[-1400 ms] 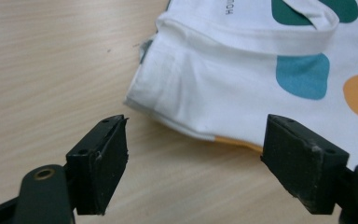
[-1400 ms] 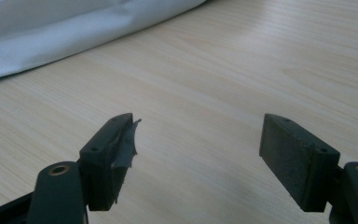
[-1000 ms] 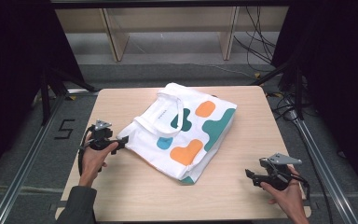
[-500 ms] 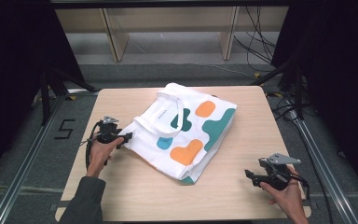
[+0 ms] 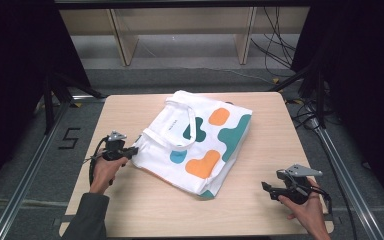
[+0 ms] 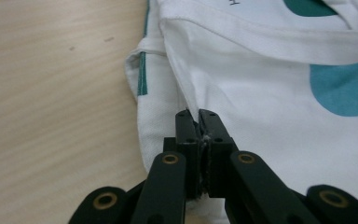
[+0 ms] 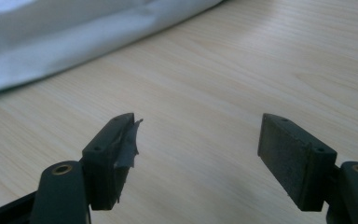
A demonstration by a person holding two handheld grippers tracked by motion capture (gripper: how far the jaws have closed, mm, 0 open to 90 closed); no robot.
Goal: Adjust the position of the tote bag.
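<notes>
Left gripper [image 5: 130,150] moved in, jaws just clenched on tote bag [image 5: 200,145] edge (table [image 5: 260,210] around); right gripper [image 5: 267,188] released.

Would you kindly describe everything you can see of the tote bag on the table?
The tote bag is white cloth with teal and orange blobs and small dark lettering near its top. It lies flat on the wooden table, turned at an angle, handles folded over its face. The left gripper, whose jaws have just closed, pinches a fold at its near left edge. The right gripper is open, apart from it.
</notes>
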